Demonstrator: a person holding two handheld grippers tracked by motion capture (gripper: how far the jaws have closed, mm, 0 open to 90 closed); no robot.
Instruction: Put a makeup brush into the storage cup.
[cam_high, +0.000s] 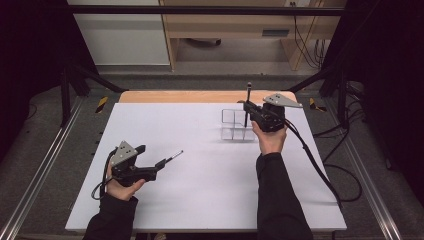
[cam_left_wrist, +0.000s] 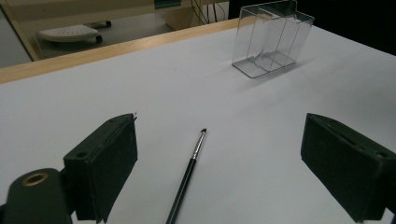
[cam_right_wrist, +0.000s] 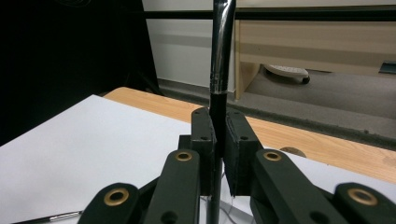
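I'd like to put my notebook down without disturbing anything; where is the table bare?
The middle of the white table, between the two forearms, is bare, as is the far left corner. It is crowded at the far right around the clear organizer, and near the left gripper by the thin brush.

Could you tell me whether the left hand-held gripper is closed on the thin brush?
No, the left hand-held gripper stands wide open, and the thin brush lies on the white table between its jaws, untouched.

Black brush (cam_right_wrist: 219, 70) upright above clear organizer (cam_high: 238, 125); thin brush (cam_left_wrist: 189, 170) flat.
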